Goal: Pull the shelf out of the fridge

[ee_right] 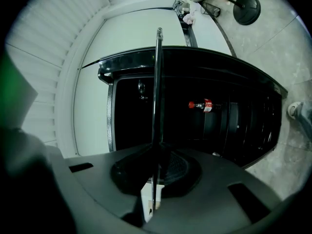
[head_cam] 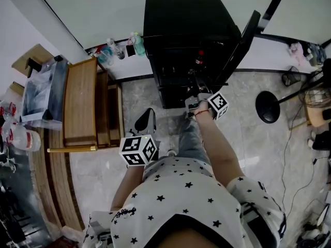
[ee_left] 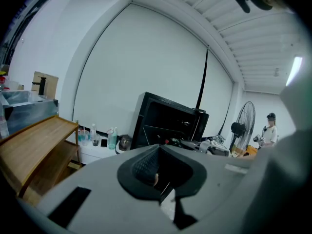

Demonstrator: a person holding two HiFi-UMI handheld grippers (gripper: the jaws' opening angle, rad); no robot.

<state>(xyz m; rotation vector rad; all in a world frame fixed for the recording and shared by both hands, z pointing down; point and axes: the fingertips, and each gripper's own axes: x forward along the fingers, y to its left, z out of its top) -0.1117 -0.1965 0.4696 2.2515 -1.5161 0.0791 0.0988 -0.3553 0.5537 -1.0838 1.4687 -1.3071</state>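
At the open black fridge [head_cam: 181, 25], right gripper [ee_right: 155, 179] fingers clamp its thin dark shelf [ee_right: 158, 82], seemingly partly out; left gripper [ee_left: 158, 177] fingers closed, empty.

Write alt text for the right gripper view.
The right tongs are shut on the thin edge of a dark shelf, which runs straight up the middle of the frame. Behind it stands the open black fridge, with a red-labelled bottle inside.
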